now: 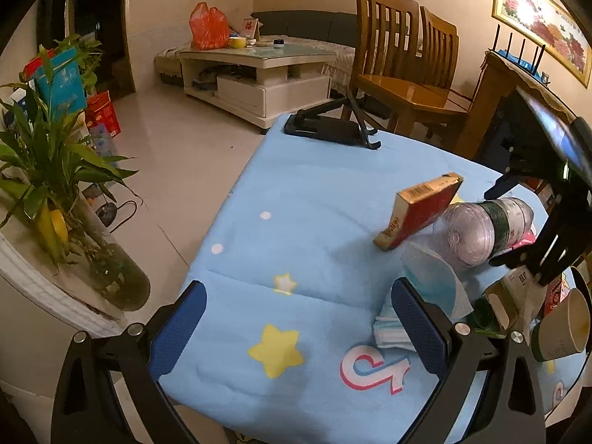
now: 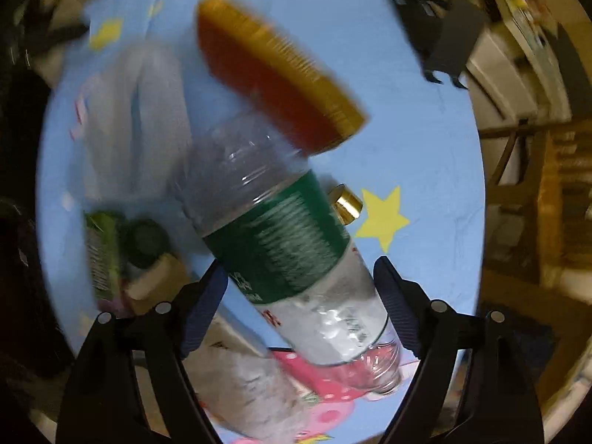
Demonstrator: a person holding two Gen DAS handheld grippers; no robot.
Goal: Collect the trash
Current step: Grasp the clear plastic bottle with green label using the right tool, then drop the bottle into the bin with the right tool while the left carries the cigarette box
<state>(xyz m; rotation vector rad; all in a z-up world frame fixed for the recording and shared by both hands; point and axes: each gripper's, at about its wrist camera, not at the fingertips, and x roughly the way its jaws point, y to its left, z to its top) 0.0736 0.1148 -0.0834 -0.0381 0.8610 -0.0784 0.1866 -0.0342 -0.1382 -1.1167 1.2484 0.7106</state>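
A clear plastic bottle [image 2: 281, 244] with a green label lies slanted between my right gripper's [image 2: 301, 296] blue pads, which press on its sides; it looks sharp while the table behind is blurred. In the left wrist view the same bottle [image 1: 477, 229] is clamped by the right gripper [image 1: 494, 225] at the table's right. A red and gold box [image 1: 418, 211] leans on the bottle's base. My left gripper [image 1: 298, 327] hangs open over the blue star-print cloth [image 1: 296, 192], empty, its right pad beside a pile of blue face masks [image 1: 433, 288].
A paper cup [image 1: 562, 329], a torn carton [image 1: 507, 296], a second crushed bottle [image 2: 251, 381], a gold cap [image 2: 346, 203] and a pink wrapper [image 2: 325, 377] crowd the right of the table. A black phone stand [image 1: 333, 129] sits at the far edge. A potted plant [image 1: 55, 185] stands left, wooden chairs [image 1: 407, 59] behind.
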